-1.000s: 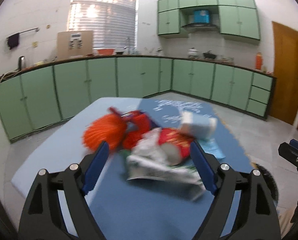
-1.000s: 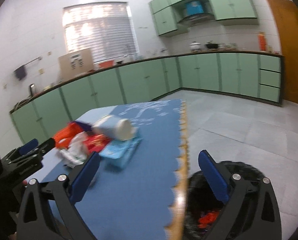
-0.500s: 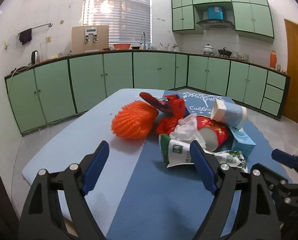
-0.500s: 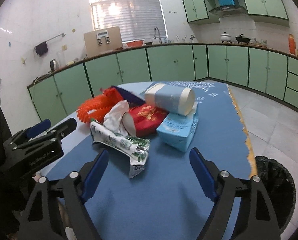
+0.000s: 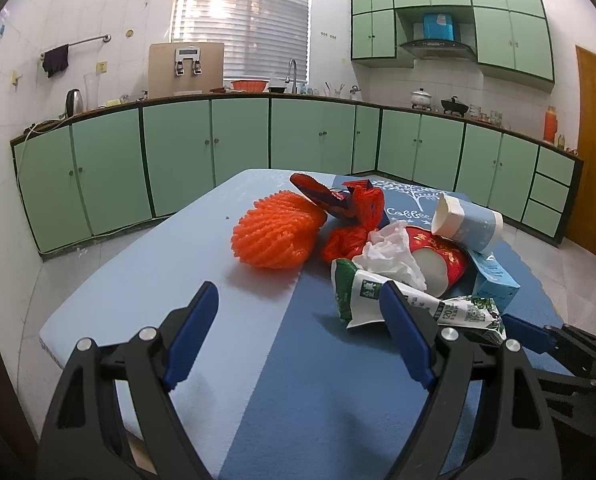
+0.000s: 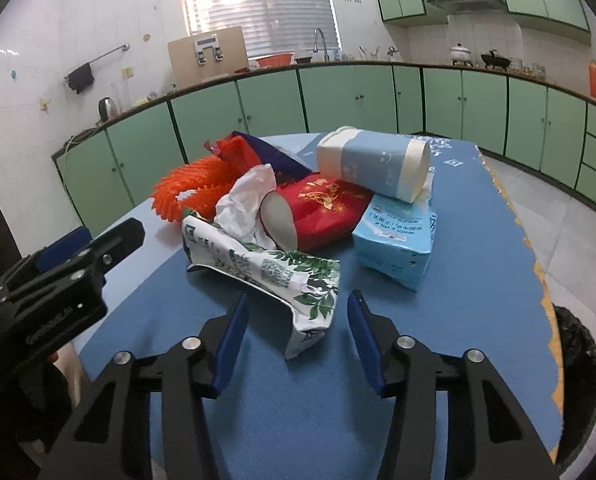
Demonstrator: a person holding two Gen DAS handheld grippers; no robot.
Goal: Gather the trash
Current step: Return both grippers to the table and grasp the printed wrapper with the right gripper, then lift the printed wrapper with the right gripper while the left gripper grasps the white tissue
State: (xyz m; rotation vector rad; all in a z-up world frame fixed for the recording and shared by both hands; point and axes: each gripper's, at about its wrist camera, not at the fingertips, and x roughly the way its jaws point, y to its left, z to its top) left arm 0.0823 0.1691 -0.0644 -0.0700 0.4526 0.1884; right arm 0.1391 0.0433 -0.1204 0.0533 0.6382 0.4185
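A heap of trash lies on the blue table. It holds a crumpled white-and-green leaf-print carton, a white tissue, a red cup, a light blue milk box, a pale blue cup and an orange foam net. My right gripper is open, its jaws either side of the carton's near end. My left gripper is open and empty, left of the carton.
A black trash bin stands on the floor at the table's right edge. Green cabinets line the far walls. The left gripper's body sits close on the left in the right wrist view.
Both grippers swung in toward the trash heap and steadied. The right gripper turned left from the bin and moved down to the carton's near end, with its jaws narrower than before.
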